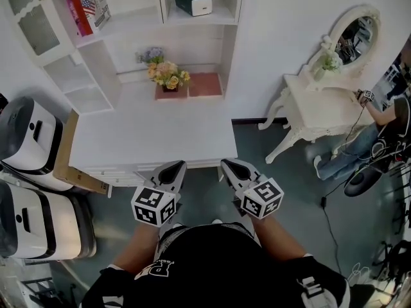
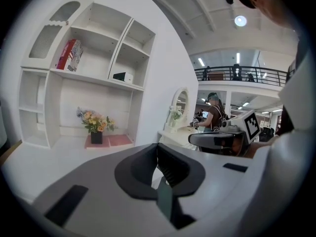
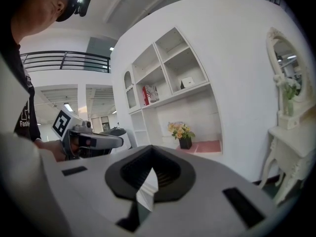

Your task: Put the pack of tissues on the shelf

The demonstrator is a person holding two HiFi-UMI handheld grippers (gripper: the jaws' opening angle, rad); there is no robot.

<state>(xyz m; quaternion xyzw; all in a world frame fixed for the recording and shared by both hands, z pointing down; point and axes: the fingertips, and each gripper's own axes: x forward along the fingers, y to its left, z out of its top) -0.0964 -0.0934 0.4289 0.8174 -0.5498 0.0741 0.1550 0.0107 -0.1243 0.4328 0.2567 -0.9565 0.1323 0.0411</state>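
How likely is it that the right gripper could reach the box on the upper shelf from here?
Probably not yet. The right gripper hangs at the desk's near edge, and the box sits far back. Nothing blocks the way.

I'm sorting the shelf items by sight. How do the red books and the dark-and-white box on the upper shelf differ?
Colour: the red books are red, one cover with a flag print; the box is part dark, part white. Pose: the books stand leaning; the box lies flat. Place: in the head view, the books occupy the compartment left of the box's. Both rest on the same shelf, above the flowers.
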